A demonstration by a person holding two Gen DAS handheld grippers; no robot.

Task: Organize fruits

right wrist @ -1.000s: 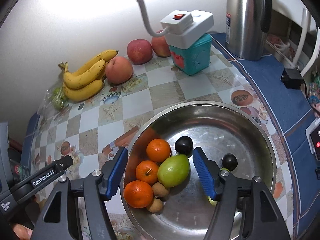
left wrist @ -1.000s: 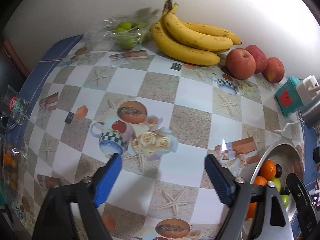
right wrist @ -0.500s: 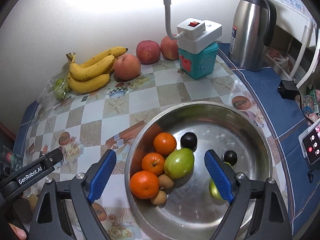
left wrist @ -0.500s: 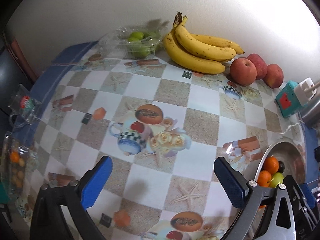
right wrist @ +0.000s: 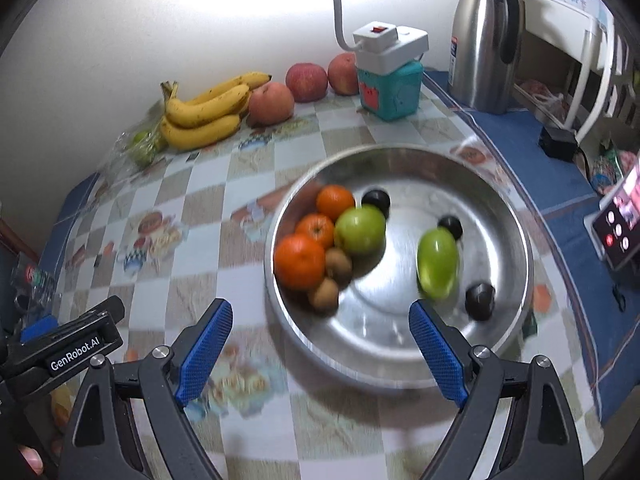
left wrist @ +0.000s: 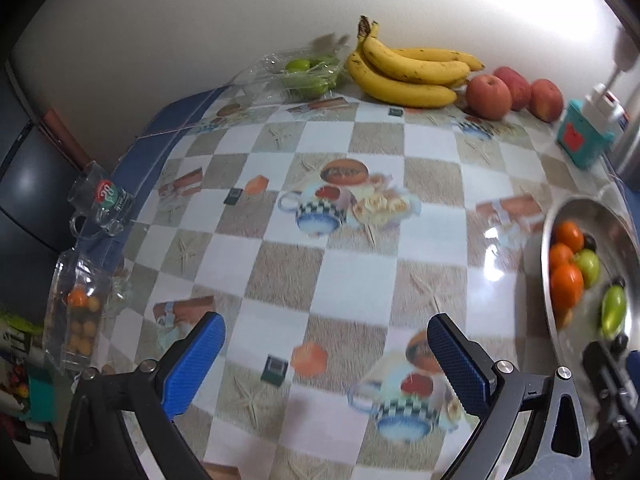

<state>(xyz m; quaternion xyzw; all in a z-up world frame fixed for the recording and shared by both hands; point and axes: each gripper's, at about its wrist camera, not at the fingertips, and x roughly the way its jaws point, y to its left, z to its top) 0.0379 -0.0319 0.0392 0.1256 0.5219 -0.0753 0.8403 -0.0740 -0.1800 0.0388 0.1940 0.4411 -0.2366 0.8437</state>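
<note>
Left gripper held above the tabletop with jaws spread wide and nothing gripped, blue pads angled outward, right gripper likewise held aloft with jaws parted and empty, both pointed forward and down

The right tongs are wide open above the desk. A metal bowl holds oranges. Bananas lie at the far edge.
</note>
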